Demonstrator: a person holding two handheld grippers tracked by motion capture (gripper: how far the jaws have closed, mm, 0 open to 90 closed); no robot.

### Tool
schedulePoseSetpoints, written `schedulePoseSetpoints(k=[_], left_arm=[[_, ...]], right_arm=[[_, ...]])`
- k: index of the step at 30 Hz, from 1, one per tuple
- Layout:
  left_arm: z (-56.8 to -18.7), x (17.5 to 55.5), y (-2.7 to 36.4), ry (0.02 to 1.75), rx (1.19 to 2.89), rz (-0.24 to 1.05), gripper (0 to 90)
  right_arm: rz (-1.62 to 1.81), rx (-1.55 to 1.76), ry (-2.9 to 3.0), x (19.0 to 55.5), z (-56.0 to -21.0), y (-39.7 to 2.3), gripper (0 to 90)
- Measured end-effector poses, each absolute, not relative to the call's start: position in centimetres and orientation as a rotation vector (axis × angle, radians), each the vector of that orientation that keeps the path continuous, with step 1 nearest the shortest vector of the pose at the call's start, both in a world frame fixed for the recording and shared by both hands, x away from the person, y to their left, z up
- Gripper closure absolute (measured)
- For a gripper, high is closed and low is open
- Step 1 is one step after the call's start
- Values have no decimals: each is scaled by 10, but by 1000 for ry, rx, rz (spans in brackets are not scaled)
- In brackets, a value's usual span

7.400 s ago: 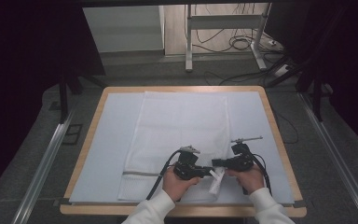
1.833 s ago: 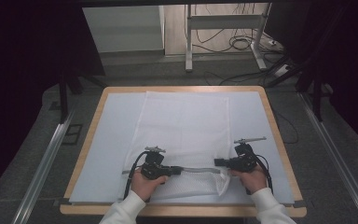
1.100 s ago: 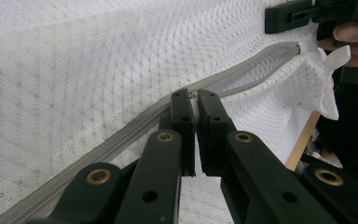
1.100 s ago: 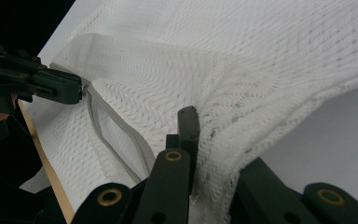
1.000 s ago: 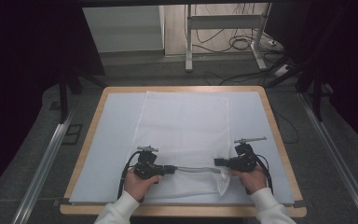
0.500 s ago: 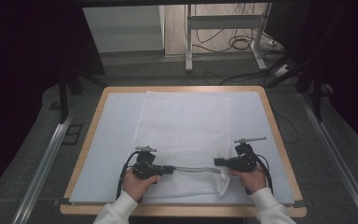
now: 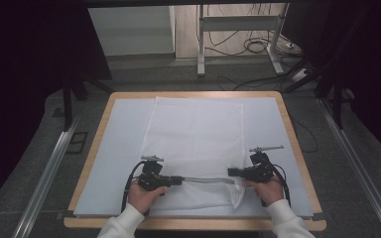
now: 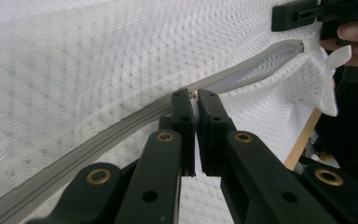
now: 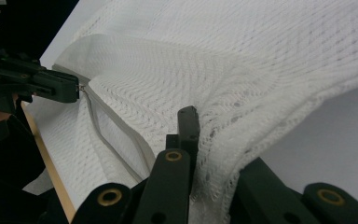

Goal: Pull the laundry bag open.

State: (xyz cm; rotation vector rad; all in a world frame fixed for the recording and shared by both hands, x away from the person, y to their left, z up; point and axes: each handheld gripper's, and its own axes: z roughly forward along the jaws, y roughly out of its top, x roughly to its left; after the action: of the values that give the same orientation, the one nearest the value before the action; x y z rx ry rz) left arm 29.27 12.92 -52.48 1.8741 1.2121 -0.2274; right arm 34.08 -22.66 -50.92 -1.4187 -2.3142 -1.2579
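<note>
- Two hand-held black grippers work at the near edge of a white mesh laundry bag with a grey zipper (image 7: pixel 193 144), seen in the high view. The bag lies flat on a pale blue mat (image 7: pixel 114 148) covering a wooden-rimmed table (image 7: pixel 92 148), its far end near the table's far edge.
- High view: left gripper (image 7: pixel 174 180) points right, right gripper (image 7: pixel 233 172) points left; the grey zipper line (image 7: pixel 206 179) runs taut between them. Both are held by hands in white sleeves (image 7: pixel 121 225). The bag's near right corner is puckered and lifted just below the right gripper.
- Left gripper view: left gripper (image 8: pixel 195 99) has its jaws pressed together, a sliver of gap between them, pinching a small metal piece at the zipper (image 8: pixel 121 128), apparently the slider pull. The other gripper (image 8: pixel 303 14) clamps the bag's edge at the zipper's far end; fingers (image 8: pixel 354 32) wrap its body.
- Right gripper view: right gripper (image 9: pixel 200 126) is clamped on a bunched fold of the mesh bag (image 9: pixel 242 84); one jaw is visible, the other hidden under fabric. The zipper (image 9: pixel 116 135) gapes open in a narrow slit toward the far gripper (image 9: pixel 51 86), whose tip meets the zipper's end.
</note>
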Motion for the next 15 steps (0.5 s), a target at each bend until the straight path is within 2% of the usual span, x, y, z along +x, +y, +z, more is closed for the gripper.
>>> schedulePoseSetpoints(k=[15], left_arm=[[-525, 290, 150, 1250, 1851, -205, 870]], right_arm=[[-1258, -1443, -2323, 342, -509, -231, 886]])
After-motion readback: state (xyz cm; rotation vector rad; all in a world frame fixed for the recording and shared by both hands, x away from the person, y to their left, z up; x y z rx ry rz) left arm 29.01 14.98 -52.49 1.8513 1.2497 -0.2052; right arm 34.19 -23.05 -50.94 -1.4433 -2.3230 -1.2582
